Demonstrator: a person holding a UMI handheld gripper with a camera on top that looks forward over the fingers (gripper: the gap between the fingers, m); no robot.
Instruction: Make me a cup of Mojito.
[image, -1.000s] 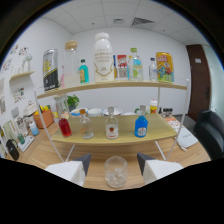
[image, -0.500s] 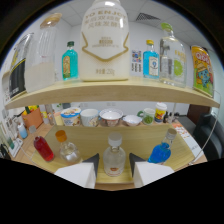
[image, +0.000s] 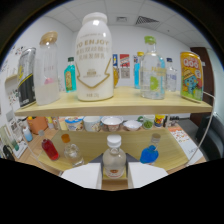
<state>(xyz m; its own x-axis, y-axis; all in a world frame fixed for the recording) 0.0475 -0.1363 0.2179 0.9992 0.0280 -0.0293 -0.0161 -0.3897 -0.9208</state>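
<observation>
My gripper (image: 114, 176) is open, its two white fingertips (image: 82, 175) standing apart in front of a wooden shelf unit. A small clear bottle with a white cap (image: 114, 159) stands on the lower shelf in the gap just ahead of them, with space at both sides. Beside it stand a blue bottle (image: 149, 153), a clear bottle with an orange cap (image: 70, 150) and a red bottle (image: 49, 149). On the top shelf (image: 120, 106) a big white bottle (image: 93, 57) stands between a cork-topped clear bottle (image: 47, 70) and a green-capped clear bottle (image: 151, 70).
A yellow can (image: 192, 75), a black can (image: 25, 77) and small blue bottles (image: 70, 75) also fill the top shelf. Several tubs and cups (image: 102, 123) line the middle level. Papers (image: 182, 140) lie on the table to the right.
The gripper has moved in closer to the shelves and risen. The glass cup seen between the fingers a second ago is out of view; the white-capped bottle now stands there, larger.
</observation>
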